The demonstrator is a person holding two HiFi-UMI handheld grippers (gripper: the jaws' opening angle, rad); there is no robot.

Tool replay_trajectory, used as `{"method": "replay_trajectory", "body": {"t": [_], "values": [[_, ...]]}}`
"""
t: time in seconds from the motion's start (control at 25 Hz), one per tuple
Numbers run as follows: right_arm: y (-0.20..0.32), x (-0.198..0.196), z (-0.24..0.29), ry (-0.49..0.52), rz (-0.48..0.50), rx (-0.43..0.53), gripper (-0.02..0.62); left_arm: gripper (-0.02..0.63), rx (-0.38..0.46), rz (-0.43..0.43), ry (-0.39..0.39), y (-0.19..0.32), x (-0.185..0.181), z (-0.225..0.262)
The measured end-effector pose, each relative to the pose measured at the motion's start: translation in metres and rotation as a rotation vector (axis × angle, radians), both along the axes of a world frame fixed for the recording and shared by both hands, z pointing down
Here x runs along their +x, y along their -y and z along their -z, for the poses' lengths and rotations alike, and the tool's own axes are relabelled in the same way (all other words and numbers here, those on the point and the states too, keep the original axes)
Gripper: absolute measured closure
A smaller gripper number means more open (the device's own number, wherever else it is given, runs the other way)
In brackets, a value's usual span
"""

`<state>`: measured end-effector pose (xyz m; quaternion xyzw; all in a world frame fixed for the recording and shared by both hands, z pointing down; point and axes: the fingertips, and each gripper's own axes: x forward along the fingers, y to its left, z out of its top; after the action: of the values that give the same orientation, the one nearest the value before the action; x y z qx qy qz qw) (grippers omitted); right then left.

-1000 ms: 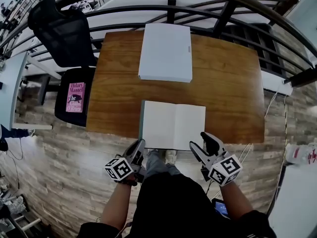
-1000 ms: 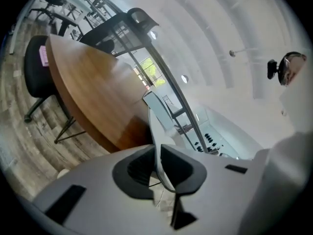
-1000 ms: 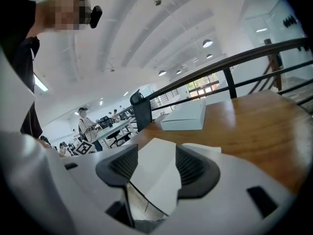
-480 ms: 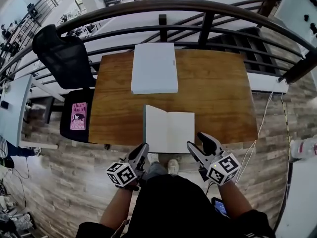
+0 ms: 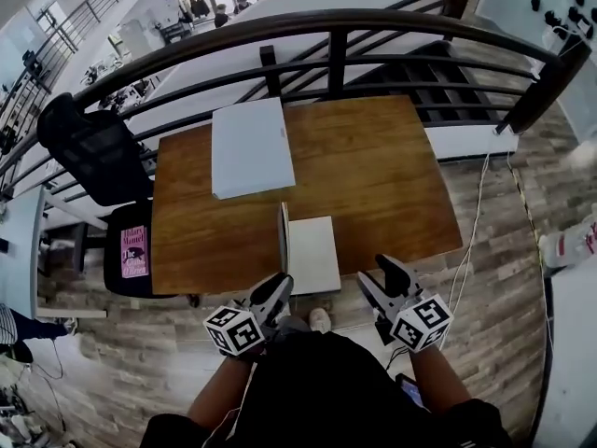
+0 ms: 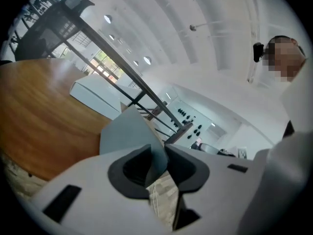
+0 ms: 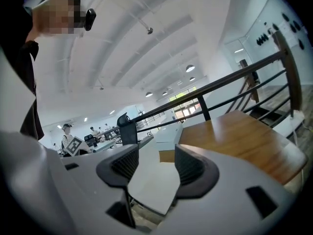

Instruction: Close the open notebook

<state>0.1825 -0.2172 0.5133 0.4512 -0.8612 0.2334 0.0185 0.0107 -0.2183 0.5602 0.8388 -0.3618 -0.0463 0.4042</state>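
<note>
The notebook (image 5: 314,253) lies at the near edge of the wooden table (image 5: 392,175). Its white right page is flat, and its grey left cover (image 5: 283,236) stands up on edge. My left gripper (image 5: 276,293) is at the notebook's near left corner. In the left gripper view the cover (image 6: 124,131) runs between the jaws of the left gripper (image 6: 157,151), which are opening, with a gap on one side. My right gripper (image 5: 378,283) hangs open just right of the notebook. In the right gripper view the white page (image 7: 151,180) shows beyond the empty right gripper (image 7: 156,153).
A closed white box (image 5: 247,147) lies on the far left of the table. A dark railing (image 5: 326,26) curves behind the table. A black office chair (image 5: 89,147) and a seat with a pink book (image 5: 135,250) stand to the left. Wooden floor surrounds the table.
The notebook's left cover has swung up from lying flat to standing on edge. Both grippers have risen and shifted a little, and the left one's jaws have begun to part.
</note>
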Motion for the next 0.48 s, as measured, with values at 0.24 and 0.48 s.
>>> {"method": "replay_trajectory", "body": {"t": [0.24,0.48], "values": [[-0.005,0.019,0.004,-0.004,-0.053,0.014,0.367,0.385,0.034,-0.119,-0.061,0.005,0.043,0.014],[-0.010,0.030,0.015,-0.007,-0.087,0.042,0.368,0.385,0.061,-0.136,-0.046,0.010,0.046,0.021]]}}
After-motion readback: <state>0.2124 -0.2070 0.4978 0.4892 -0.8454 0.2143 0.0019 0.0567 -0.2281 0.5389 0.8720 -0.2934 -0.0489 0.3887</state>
